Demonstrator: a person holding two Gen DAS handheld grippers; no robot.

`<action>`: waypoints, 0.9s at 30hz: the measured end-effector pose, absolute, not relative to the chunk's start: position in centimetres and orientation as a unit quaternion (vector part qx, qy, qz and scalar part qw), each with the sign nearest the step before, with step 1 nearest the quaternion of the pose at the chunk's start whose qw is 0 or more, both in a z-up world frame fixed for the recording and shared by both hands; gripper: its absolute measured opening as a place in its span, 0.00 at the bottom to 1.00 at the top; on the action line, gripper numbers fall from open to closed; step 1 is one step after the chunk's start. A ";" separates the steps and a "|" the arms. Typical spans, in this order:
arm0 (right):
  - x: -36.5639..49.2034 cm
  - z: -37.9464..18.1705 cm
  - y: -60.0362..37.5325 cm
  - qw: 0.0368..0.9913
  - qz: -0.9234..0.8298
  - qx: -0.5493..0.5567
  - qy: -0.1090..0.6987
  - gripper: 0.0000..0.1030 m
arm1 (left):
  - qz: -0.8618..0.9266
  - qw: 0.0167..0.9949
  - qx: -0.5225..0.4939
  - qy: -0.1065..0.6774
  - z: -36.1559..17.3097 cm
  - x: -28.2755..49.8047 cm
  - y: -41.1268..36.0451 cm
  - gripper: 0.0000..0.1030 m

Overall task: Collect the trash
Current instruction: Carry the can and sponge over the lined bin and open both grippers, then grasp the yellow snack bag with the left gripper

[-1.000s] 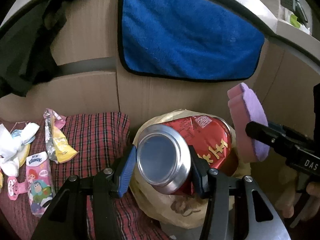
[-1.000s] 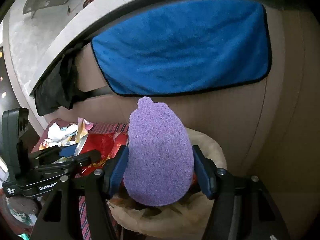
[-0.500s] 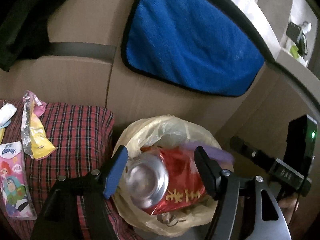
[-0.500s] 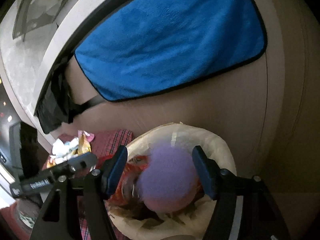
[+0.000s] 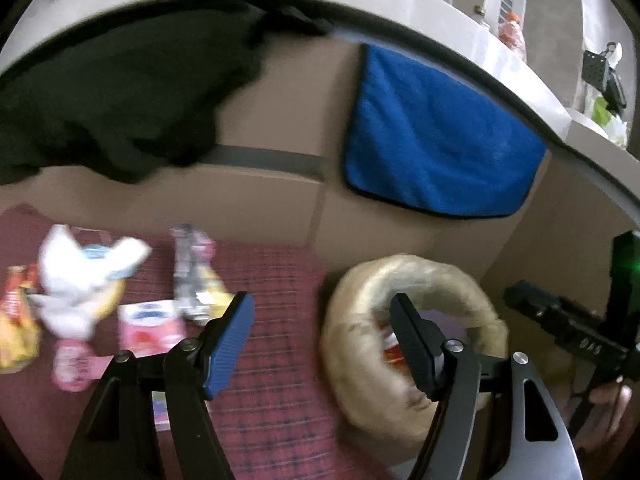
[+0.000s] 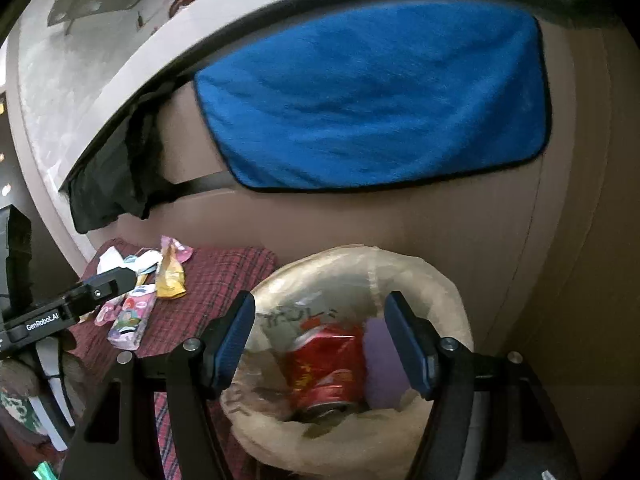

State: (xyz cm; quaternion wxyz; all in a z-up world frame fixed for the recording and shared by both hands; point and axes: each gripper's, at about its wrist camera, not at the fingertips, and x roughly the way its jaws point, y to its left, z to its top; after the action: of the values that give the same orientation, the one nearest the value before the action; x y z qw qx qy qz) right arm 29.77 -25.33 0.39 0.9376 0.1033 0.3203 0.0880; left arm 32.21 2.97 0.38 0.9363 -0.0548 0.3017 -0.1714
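A: Item one, the can (image 6: 326, 364)?

B: Red, crumpled, with gold lettering, lying inside the bin (image 6: 440, 280), rim end facing the right wrist camera. The sponge (image 6: 380, 360), purple, is sitting just beside it, touching its right flank. The bin is wearing a translucent beige liner rolled over its edge.

A: Grippers?

B: The right gripper (image 6: 320, 344) is hovering over the bin mouth, jaws spread wide, gripping nothing. The left gripper (image 5: 322, 344) is likewise showing its jaws spread and bare, pointing at the cloth (image 5: 280, 280) between the bin and the litter.

A: Changes against the earlier frames?

B: A second ago the left was pinching the can and the right the sponge; half a second ago both were dropping. Now both are resting in the bin, and the left has swung away leftward.

A: Remaining litter?

B: Lying on the plaid cloth: a white tissue (image 5: 80, 276), a foil wrapper (image 5: 192, 280), a pink packet (image 5: 148, 326), a yellow-red wrapper (image 5: 16, 328). Blurred in the left view.

A: Backdrop?

B: A blue towel (image 6: 380, 96) is hanging above.
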 end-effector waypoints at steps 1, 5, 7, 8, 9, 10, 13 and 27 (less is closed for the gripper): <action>29.6 0.7 -24.6 0.939 0.088 0.098 0.319 0.63 | -0.162 0.939 -0.053 0.298 0.4 31.8 4.0 0.72; 29.2 1.6 -21.2 0.944 0.090 0.072 0.309 0.63 | -0.130 0.944 -0.073 0.295 0.0 30.9 9.0 0.73; 29.0 2.1 -19.1 0.947 0.090 0.058 0.303 0.63 | -0.121 0.943 -0.106 0.290 -0.3 30.5 12.7 0.73; 29.0 2.2 -18.0 0.947 0.094 0.052 0.302 0.63 | -0.110 0.945 -0.113 0.286 -0.2 30.3 14.2 0.73; 29.1 2.4 -16.8 0.947 0.100 0.047 0.302 0.63 | -0.091 0.948 -0.117 0.281 -0.1 29.9 16.5 0.73; 29.2 2.5 -15.7 0.946 0.106 0.044 0.304 0.63 | -0.078 0.950 -0.120 0.279 -0.1 29.8 17.9 0.73; 29.7 2.5 -12.4 0.941 0.127 0.041 0.312 0.63 | -0.034 0.949 -0.131 0.284 -0.3 29.9 22.5 0.73; 32.5 1.1 -1.2 0.910 0.207 0.019 0.358 0.61 | -0.021 0.896 -0.199 0.396 -6.7 35.4 33.3 0.69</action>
State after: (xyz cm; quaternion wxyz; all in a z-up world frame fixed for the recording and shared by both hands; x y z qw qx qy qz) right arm 32.54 -1.16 1.05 0.9103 0.0186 0.3576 0.2074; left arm 35.44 33.25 -6.66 0.8962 -0.1986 0.3961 -0.0213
